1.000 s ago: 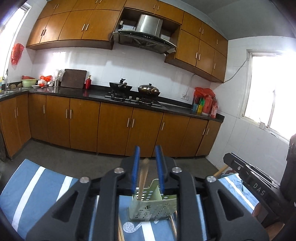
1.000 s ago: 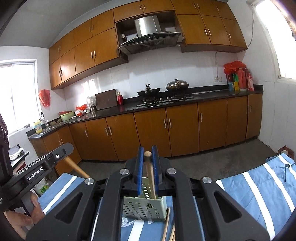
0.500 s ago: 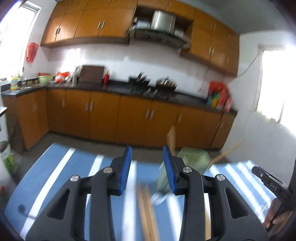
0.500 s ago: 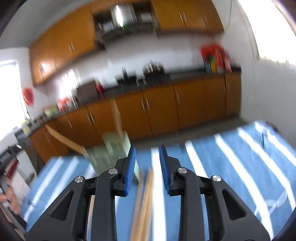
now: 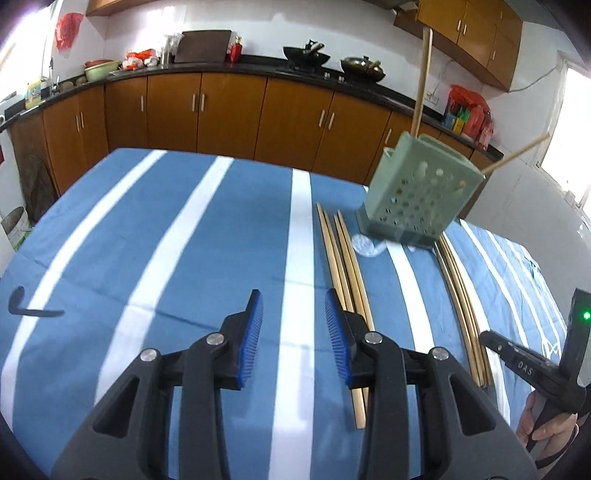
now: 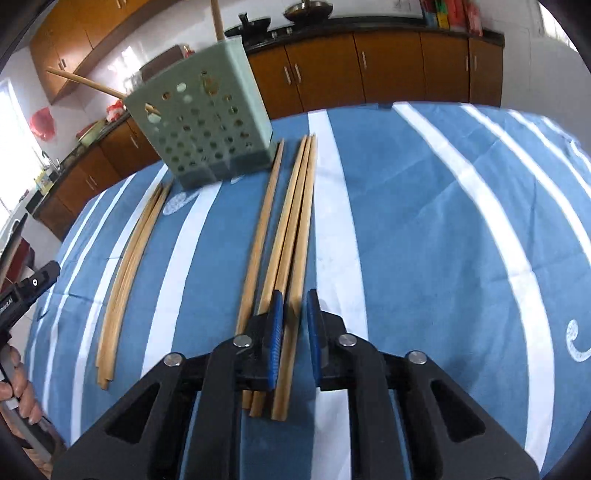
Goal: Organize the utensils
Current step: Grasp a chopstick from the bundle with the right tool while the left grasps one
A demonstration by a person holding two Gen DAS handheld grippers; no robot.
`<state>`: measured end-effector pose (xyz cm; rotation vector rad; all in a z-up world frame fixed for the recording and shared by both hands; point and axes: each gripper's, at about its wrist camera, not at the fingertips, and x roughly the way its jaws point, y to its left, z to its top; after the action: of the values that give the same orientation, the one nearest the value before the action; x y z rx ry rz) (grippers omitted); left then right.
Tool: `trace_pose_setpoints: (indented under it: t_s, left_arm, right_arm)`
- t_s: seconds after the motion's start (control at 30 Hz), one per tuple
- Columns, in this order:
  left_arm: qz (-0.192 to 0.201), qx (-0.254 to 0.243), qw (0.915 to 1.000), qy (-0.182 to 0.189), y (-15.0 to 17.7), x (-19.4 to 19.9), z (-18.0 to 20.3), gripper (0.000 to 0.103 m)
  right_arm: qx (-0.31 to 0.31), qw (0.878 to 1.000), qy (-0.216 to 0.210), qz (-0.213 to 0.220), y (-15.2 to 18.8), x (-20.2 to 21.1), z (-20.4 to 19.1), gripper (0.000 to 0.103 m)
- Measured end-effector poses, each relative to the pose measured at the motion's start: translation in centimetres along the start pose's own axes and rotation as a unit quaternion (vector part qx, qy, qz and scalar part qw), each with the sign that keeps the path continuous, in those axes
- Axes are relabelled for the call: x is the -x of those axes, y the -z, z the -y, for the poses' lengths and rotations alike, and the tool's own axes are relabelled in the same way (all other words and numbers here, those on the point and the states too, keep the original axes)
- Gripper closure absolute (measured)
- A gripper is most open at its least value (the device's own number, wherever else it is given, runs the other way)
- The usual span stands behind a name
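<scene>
While the left gripper [image 5: 293,325] was spread and empty, the rightmost long pale wooden chopstick [image 6: 298,236] was straddled lengthwise by the right gripper [image 6: 295,325], parted, nothing pinched.

Beside the green holder [image 6: 207,122], the near ends of the right chopstick bundle [image 6: 291,236] run under the right gripper [image 6: 295,314], so contact cannot be told. The upright chopstick [image 6: 217,16] in the holder is cut off by the top edge. The holder's interior is hidden behind its perforated wall

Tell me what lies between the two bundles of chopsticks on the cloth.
In the right wrist view, only bare striped cloth separates the left bundle from the right bundle; the green holder stands beyond.
</scene>
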<state>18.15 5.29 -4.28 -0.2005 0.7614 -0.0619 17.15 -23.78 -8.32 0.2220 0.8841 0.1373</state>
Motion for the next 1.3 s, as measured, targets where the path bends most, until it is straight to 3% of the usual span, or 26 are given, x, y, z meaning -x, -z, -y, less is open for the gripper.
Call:
trace_pose_setpoints:
  t_s: [0.2, 0.43, 0.63, 0.97, 1.3]
  left_arm:
    - [-0.031, -0.019, 0.9988, 0.033, 0.8, -1.4, 1.8, 0.074]
    - [-0.068, -0.040, 0.9952, 0.057, 1.9, -2.9, 3.7, 0.084]
    - [-0.090, -0.053, 0.9938, 0.038, 2.7, -4.0, 4.2, 0.088]
    - [-0.089, -0.063, 0.9940, 0.003, 2.3, -4.8, 4.6, 0.090]
    - [-0.084, -0.051, 0.9950, -0.017, 1.6, -5.3, 4.0, 0.095]
  right_arm:
    - [-0.021, 0.999, 0.044, 0.014, -0.1, 0.4, 2.0, 0.095]
    - [-0.025, 0.998, 0.048, 0.018, -0.2, 0.6, 2.9, 0.095]
    - [-0.023, 0.999, 0.045, 0.019, 0.0, 0.7, 3.0, 0.095]
    - [0.003, 0.998, 0.065, 0.020, 0.2, 0.7, 2.2, 0.095]
    - [0.021, 0.998, 0.056, 0.016, 0.1, 0.3, 1.4, 0.095]
